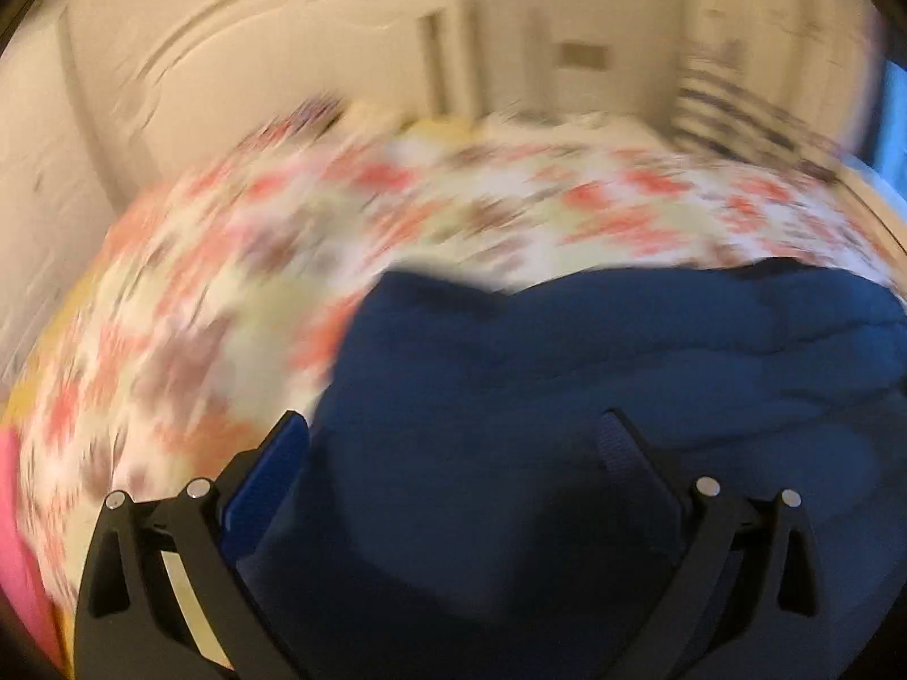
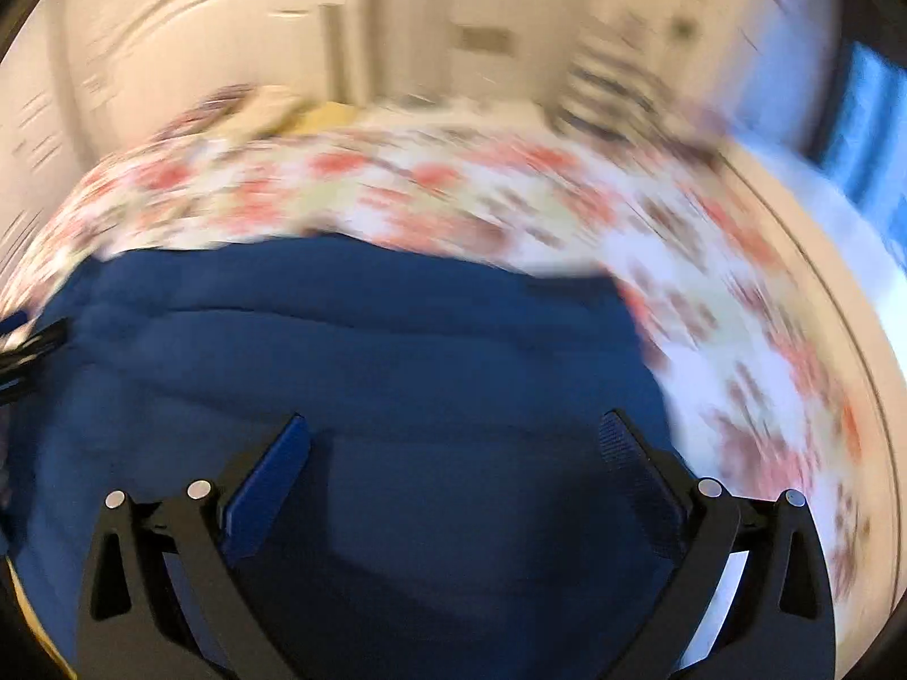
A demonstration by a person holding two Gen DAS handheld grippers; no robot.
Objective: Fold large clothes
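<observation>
- Two grippers show, one per wrist view, both above a dark blue garment [image 1: 595, 396] that lies on a bed with a floral bedspread [image 1: 238, 283].
- The left gripper [image 1: 453, 430] has its jaws spread wide; nothing is pinched between the blue pads, and the blue cloth lies beneath and ahead of them, filling the view from 3 to 6 o'clock.
- The right gripper [image 2: 453, 430] likewise has its jaws at full spread with no cloth between the pads; the garment [image 2: 351, 368] fills the lower middle of that view, its far edge toward 12 o'clock.
- In the right wrist view the other gripper's black tip peeps in at 9 o'clock, at the garment's edge.
- The bedspread [image 2: 708, 311] wraps the garment from 9 through 12 to 3 o'clock, patterned in red, brown and pale green on white.
- A pink cloth [image 1: 17, 510] sits at 8 o'clock in the left wrist view, beside the bedspread.
- A cream panelled door [image 1: 255, 56] stands beyond the bed at 11 o'clock; a striped black-and-white cloth [image 1: 725, 107] is at 1 o'clock.
- Both views are heavily smeared by motion; no brand, label or writing can be read anywhere.
- Folds run across the garment's top surface in long soft ridges.
</observation>
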